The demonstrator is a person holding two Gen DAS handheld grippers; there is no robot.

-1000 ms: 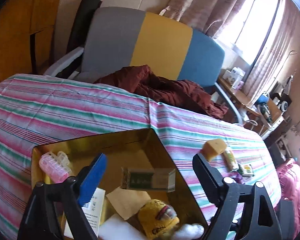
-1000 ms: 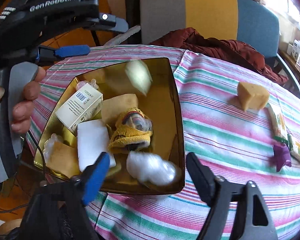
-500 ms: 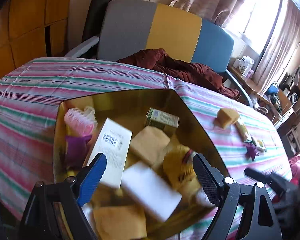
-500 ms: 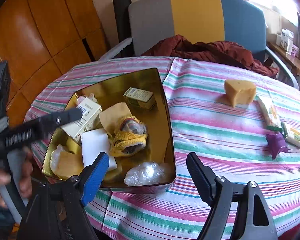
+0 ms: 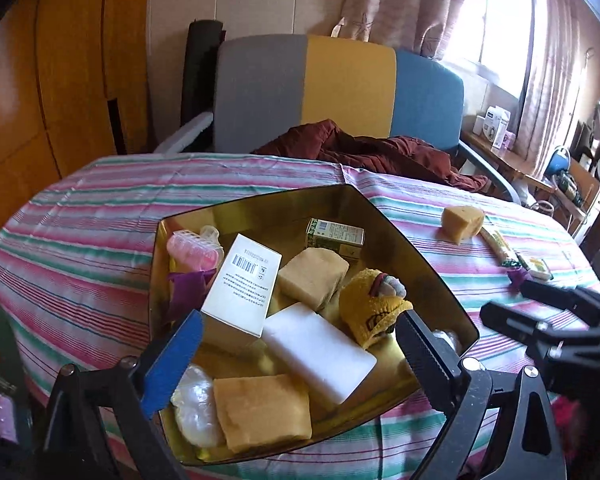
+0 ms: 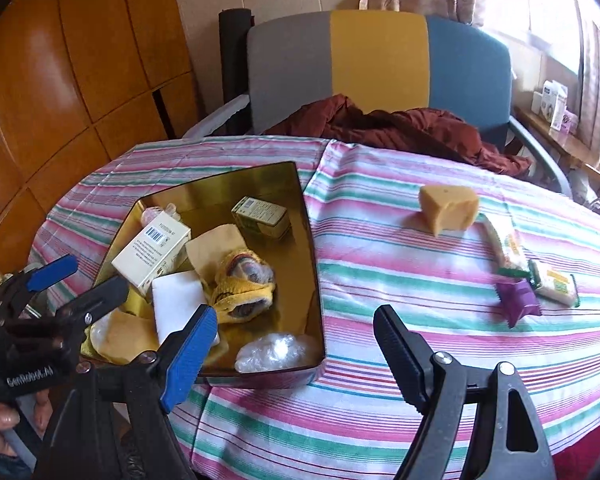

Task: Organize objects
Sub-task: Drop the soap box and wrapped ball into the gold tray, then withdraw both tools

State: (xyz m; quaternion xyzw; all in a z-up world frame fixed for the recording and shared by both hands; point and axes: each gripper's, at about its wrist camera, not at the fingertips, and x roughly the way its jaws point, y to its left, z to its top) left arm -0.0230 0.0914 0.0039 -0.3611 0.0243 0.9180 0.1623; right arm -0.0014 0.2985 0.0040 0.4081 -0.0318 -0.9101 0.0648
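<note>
Gold tray (image 6: 312,264) on the striped worktop (image 6: 380,280), near its left edge, already well filled: white barcoded carton (image 5: 244,280), green carton (image 5: 334,236), pink hair rollers (image 5: 192,250), purple wrapper (image 5: 188,288), tan sponge block (image 5: 312,278), white foam block (image 5: 320,352), yellow knitted item (image 5: 374,308), second tan sponge (image 5: 260,412) at the near rim, and a clear plastic bundle (image 6: 276,352) in the near corner. Still outside the tray, well apart to the right on the worktop: a wedge-shaped yellow sponge (image 6: 448,208), a long wrapped packet (image 6: 504,248) just beside it, a smaller green-and-white packet (image 6: 556,286), and a purple wrapper piece (image 6: 518,300) touching or nearly touching that packet. Left gripper (image 5: 296,354) above the near part of the tray, jaws just opened wider and standing apart, nothing between the pads; the tray contents merely visible beyond them. Right gripper (image 6: 296,344) over the tray's near right corner and the bare cloth beside it, jaws apart and empty. Judged stage: most of the sorting done, roughly four loose items left to collect; likely next a reach by the right gripper toward the group at the right, the sponge wedge being the nearest. Dark red garment (image 6: 400,128) on the chair (image 6: 380,60) behind, seemingly no part of the task.
</note>
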